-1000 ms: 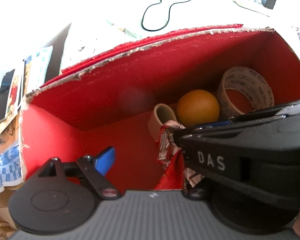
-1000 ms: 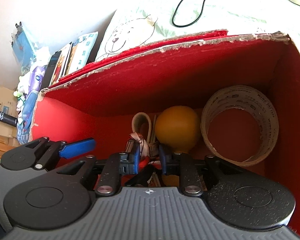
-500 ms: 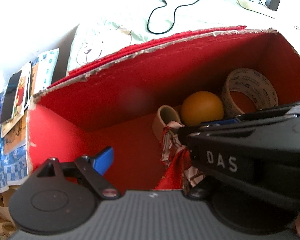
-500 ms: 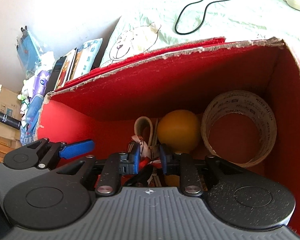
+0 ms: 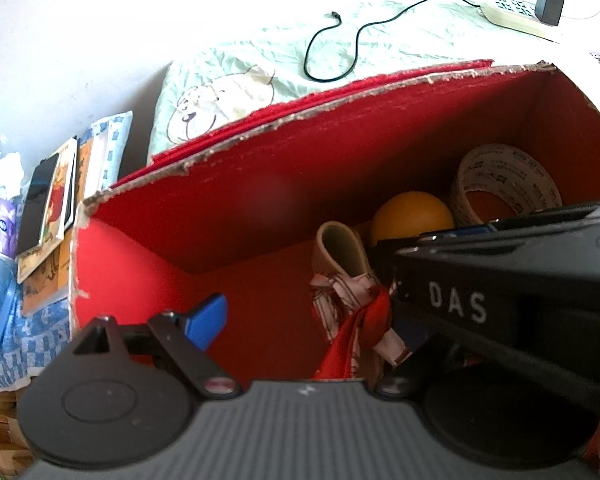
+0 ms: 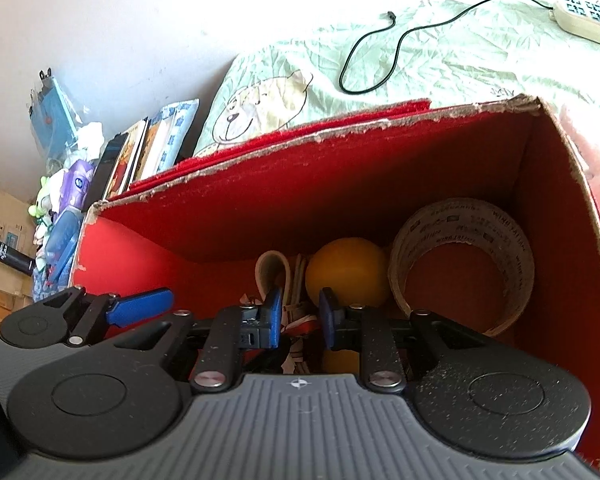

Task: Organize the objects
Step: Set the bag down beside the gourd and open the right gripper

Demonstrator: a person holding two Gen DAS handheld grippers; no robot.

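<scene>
Both grippers have pulled back a little from the red box [image 6: 380,184], which holds a tape roll [image 6: 512,236], an orange ball [image 6: 346,270] and a patterned cloth [image 5: 356,312], where the right gripper [image 6: 299,318] stands slightly parted around cloth and the left gripper [image 5: 300,320] spreads wide.

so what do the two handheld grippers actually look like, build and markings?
Both are black plastic with a ribbed grey base, round pivot discs, silver screws and blue finger pads. The right gripper shows white "DAS" lettering on its side in the left wrist view. The left gripper matches. No cables or sleeves visible.
</scene>
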